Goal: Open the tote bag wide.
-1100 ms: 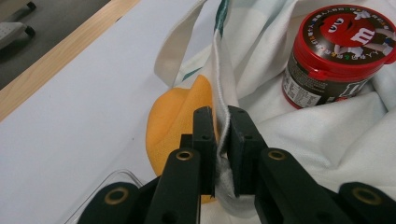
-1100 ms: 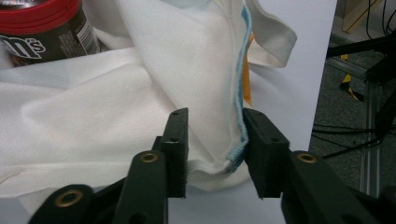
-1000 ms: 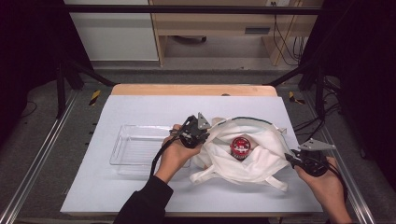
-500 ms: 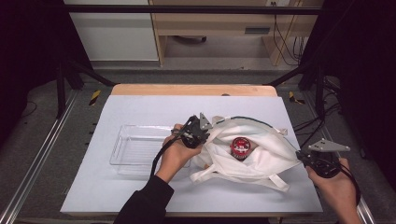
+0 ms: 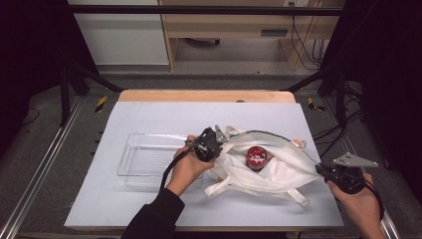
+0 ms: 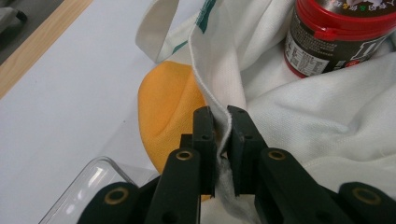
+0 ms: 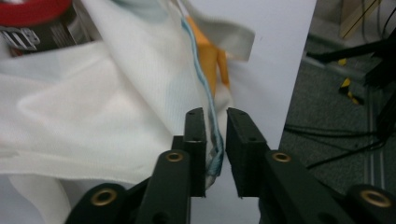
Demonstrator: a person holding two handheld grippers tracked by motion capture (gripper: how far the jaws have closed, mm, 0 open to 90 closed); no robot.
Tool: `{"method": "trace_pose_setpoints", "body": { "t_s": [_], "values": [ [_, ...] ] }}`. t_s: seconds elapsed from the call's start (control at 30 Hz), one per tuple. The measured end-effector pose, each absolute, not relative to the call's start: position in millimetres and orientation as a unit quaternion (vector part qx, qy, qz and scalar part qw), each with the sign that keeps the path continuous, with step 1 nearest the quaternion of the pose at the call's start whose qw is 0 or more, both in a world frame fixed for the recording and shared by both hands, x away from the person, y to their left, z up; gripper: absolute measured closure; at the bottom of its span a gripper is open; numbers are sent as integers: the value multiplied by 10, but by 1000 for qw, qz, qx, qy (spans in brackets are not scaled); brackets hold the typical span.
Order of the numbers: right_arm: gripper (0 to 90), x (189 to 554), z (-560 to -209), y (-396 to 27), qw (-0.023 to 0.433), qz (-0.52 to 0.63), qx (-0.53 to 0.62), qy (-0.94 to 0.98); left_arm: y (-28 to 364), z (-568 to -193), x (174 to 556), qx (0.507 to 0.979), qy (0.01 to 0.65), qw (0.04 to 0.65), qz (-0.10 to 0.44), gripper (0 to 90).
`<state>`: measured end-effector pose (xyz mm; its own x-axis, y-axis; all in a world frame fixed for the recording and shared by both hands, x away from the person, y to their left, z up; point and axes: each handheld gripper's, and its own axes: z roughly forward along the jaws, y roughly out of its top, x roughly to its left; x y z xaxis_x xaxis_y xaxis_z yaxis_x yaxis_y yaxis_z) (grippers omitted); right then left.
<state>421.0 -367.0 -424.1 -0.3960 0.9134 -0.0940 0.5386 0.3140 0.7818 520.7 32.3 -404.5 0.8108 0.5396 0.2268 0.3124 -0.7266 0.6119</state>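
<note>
Black left gripper (image 6: 223, 140) rising from the bottom, jaws nearly together, pinching the hemmed edge of a white cloth bag (image 6: 327, 116). Red-lidded jar (image 6: 336, 37) standing on the bag's folds at upper right. Orange cloth (image 6: 170, 107) just left of the jaws, partly under the bag. Corner of a clear plastic tray (image 6: 88, 186) at lower left. White desk (image 6: 70, 93), wooden edge (image 6: 39, 44) at upper left.

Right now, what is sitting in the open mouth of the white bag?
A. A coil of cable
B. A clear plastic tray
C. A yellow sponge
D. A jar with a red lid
D: a jar with a red lid stands in the opening of the bag, its dark label seen in the left gripper view.
</note>
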Motion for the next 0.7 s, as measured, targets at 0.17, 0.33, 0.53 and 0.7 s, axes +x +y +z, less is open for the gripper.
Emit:
{"method": "trace_pose_setpoints", "body": {
  "t_s": [0.17,0.33,0.53,0.7],
  "values": [
    [605,4171,-4067,-3558,289,365,452,761,323,-4048,5159,912,227,277,202,820],
    [551,4166,-4028,-3324,273,382,424,774,392,-4090,5142,913,232,277,192,820],
    [535,4121,-4044,-2930,243,402,380,797,385,-4046,5136,912,229,283,191,816],
    [534,4123,-4101,-2655,220,408,351,814,360,-3980,5130,905,228,304,190,709]
  ]
}}
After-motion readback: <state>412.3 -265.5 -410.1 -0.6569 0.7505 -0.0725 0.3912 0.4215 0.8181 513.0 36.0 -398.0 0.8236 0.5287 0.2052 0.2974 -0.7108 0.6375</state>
